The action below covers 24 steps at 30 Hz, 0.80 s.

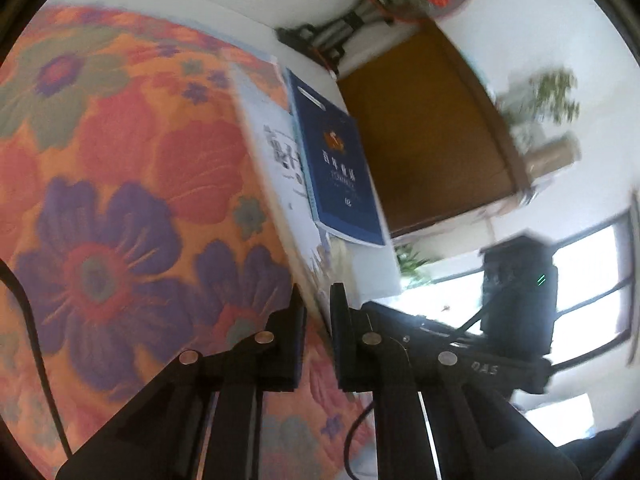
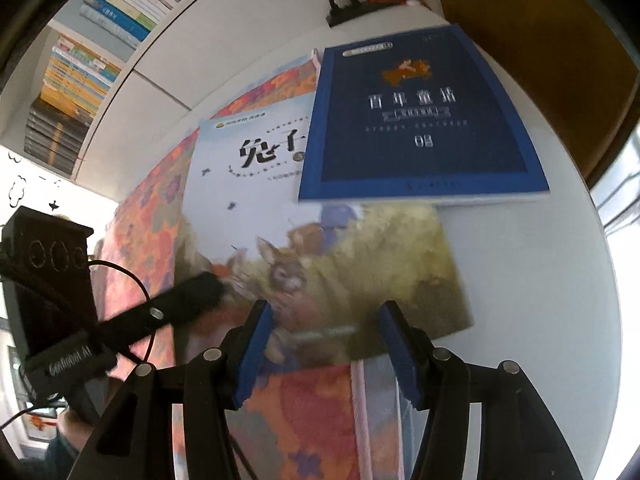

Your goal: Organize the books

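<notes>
On the round white table (image 2: 540, 264), partly draped in a quilted floral cloth (image 1: 120, 184), lie two flat paperbacks: a glossy rabbit book (image 2: 256, 200), its corner under a smaller blue book (image 2: 420, 120). Left gripper (image 1: 316, 300) clenches the rabbit book's edge; right gripper (image 2: 324, 312) hangs released above its near edge.

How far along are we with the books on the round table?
Done: the blue book already lies on top of the rabbit picture book.
In hand: the left gripper is shut on the picture book's edge; the right gripper hangs open over its lower cover.
Left: both books are still on the white table, not on the shelf.
</notes>
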Each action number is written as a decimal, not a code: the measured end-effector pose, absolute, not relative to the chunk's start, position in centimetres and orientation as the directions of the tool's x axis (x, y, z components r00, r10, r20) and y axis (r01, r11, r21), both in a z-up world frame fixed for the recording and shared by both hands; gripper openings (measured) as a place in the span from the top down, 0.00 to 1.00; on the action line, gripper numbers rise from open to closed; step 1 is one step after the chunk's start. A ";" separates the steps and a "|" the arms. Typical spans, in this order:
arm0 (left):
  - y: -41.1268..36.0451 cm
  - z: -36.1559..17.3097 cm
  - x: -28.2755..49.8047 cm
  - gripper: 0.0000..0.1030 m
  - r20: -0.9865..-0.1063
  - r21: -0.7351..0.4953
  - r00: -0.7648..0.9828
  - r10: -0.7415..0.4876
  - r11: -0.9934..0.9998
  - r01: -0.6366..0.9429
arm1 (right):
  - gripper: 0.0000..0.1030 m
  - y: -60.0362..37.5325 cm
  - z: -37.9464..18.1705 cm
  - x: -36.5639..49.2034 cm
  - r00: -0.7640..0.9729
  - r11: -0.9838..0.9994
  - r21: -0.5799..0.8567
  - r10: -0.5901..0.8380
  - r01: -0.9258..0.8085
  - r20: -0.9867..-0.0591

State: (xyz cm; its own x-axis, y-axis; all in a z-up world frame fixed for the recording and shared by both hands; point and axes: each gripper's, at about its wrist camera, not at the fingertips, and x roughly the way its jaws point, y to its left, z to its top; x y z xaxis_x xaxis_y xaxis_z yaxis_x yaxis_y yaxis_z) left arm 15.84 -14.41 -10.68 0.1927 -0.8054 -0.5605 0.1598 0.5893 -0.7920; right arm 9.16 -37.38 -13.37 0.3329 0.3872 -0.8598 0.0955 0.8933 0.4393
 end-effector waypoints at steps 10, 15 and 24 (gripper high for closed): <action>-10.8 -11.3 15.5 0.90 -0.610 -0.772 0.237 -0.756 0.635 0.038 | 0.45 -37.5 -14.6 6.6 0.300 0.864 0.482 0.426 0.146 -0.853; -12.7 -12.0 15.4 0.79 -0.671 -0.722 0.166 -0.723 0.688 0.078 | 0.45 -38.1 -13.4 9.1 0.376 0.909 0.390 0.312 0.150 -0.872; -14.4 -13.3 15.6 0.79 -0.754 -0.643 0.117 -0.646 0.763 0.070 | 0.44 -38.0 -15.2 13.3 0.332 0.948 0.272 0.206 0.166 -0.921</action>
